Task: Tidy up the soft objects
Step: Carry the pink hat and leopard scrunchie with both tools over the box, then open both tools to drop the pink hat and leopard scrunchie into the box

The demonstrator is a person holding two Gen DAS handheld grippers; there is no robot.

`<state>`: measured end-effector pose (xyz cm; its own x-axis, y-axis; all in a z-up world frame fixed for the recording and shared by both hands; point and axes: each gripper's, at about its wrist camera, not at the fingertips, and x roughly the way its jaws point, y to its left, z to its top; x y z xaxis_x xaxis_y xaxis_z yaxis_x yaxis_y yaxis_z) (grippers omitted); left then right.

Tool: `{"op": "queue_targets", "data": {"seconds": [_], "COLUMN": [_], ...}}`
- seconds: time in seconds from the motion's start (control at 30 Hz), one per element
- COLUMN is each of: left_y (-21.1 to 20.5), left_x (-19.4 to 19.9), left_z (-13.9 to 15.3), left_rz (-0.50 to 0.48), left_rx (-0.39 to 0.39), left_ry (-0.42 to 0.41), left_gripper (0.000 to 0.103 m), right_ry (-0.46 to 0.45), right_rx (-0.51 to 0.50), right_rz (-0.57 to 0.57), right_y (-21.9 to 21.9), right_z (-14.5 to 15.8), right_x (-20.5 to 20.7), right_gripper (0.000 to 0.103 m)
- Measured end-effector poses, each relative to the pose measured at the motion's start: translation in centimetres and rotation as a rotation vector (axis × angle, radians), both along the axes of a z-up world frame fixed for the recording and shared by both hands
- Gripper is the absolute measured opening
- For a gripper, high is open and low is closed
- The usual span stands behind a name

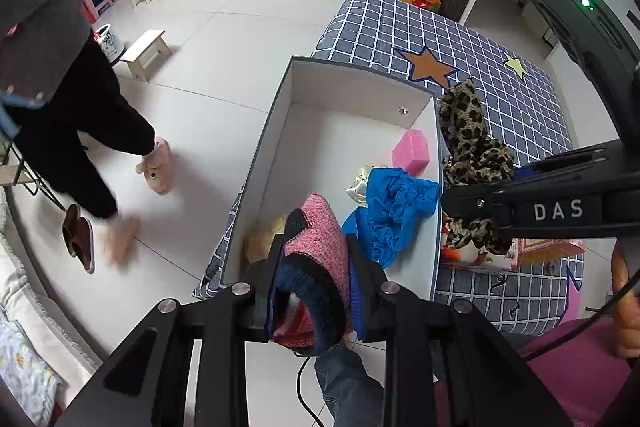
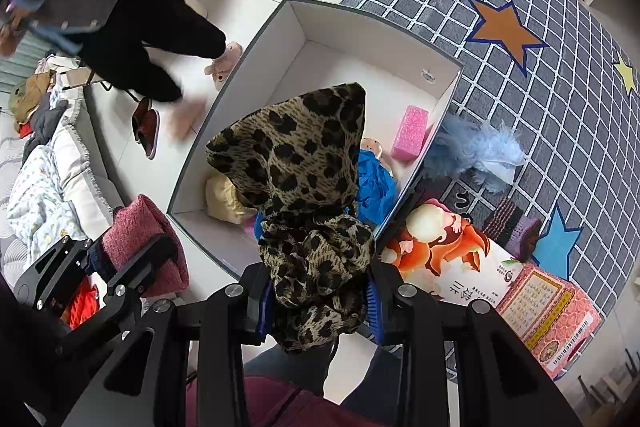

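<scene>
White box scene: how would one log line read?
left gripper: shut on knitted item | right gripper: shut on leopard cloth | both above white box

The scarf [image 2: 304, 163] is tan with black leopard spots, and the knit [image 1: 316, 251] is pink with navy trim. The box [image 1: 348, 83] is white inside with a grey rim, holding a pink sponge [image 1: 411, 150], a blue cloth [image 1: 394, 207] and a cream lump [image 2: 224, 197]. The mat [image 1: 472, 39] is grey with a white grid and orange [image 1: 429, 66], yellow [image 1: 518, 66] and blue [image 2: 558, 241] stars.
</scene>
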<state>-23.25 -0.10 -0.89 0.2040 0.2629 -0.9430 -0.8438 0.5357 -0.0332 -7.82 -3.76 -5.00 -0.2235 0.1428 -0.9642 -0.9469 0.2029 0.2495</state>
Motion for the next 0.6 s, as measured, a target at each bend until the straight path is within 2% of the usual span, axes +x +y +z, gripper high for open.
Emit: {"op": "queue_targets", "data": {"seconds": [0.3, 0.47, 0.6], "left_y": [1.2, 2.6, 3.2], "left_x": [-0.1, -0.5, -0.2], "left_z": [-0.7, -1.4, -2.2], "left_rz": [0.006, 0.044, 0.056], "left_rx": [-0.005, -0.043, -0.062], "left_ry": [0.013, -0.011, 0.008], "left_gripper": [0.030, 0.030, 0.031], "right_ry": [0.002, -0.022, -0.029], "right_rx": [-0.011, -0.002, 0.006], "right_rz": [-0.003, 0.004, -0.009], "right_y": [1.1, 2.4, 3.4], "right_z": [-0.6, -0.8, -0.8], "right_x": [0.4, 0.4, 0.8], "right_gripper": [0.036, 0.036, 0.036]}}
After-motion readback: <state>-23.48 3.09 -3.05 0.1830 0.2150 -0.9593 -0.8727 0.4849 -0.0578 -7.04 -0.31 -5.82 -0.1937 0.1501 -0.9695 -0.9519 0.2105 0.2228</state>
